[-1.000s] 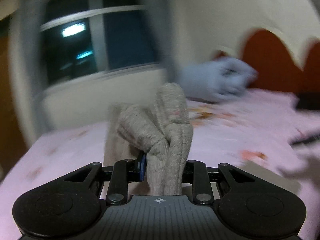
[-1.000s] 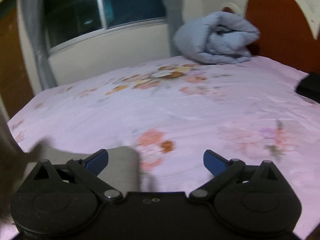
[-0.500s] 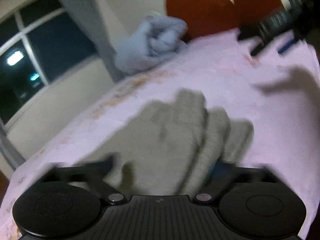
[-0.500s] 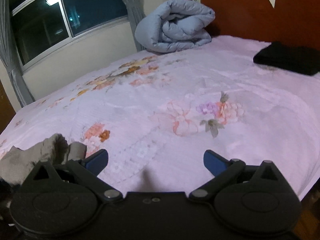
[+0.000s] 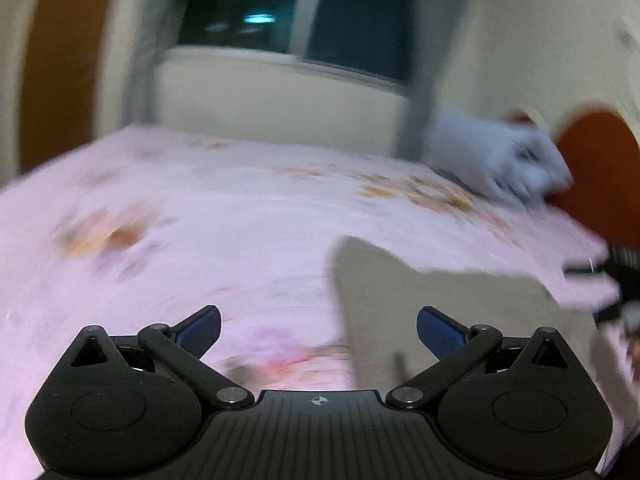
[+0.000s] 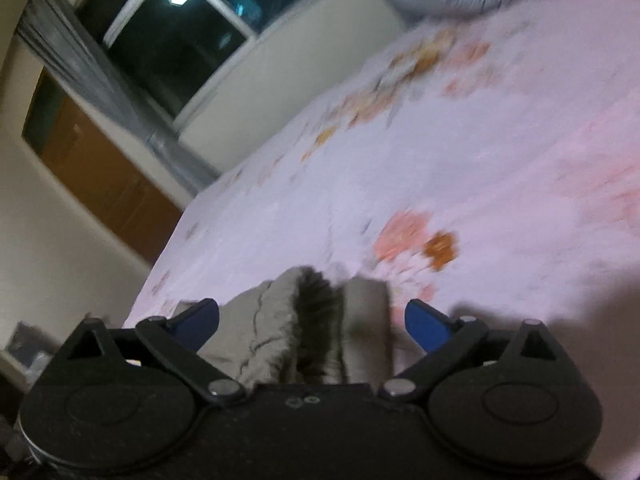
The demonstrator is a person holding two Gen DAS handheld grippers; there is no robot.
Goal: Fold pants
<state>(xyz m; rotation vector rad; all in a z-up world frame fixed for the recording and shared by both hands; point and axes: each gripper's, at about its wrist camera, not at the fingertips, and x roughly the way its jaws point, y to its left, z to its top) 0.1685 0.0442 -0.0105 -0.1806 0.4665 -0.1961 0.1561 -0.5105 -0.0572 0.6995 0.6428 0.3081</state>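
Note:
The grey-beige pants [image 5: 424, 304] lie loose on the pink flowered bed sheet [image 5: 240, 216], ahead and to the right of my left gripper [image 5: 319, 330]. That gripper is open, with only sheet between its blue pads. In the right wrist view, a bunched, rumpled end of the pants [image 6: 260, 332] sits between the fingers of my right gripper [image 6: 312, 318]. Its jaws stand wide and are closing. The blue pads [image 6: 424, 322] are still slightly clear of the cloth. Both views are blurred by motion.
A rolled blue-grey duvet [image 5: 500, 160] lies at the far corner of the bed by the red-brown headboard [image 5: 600, 168]. A dark window [image 6: 172, 40] with a grey curtain [image 6: 100, 92] and a wooden door [image 6: 104, 184] stand beyond the bed's far edge.
The left gripper let go of the pants and opened wide, then swung left; the pants dropped onto the sheet. The right gripper rolled and moved over the bunched end.

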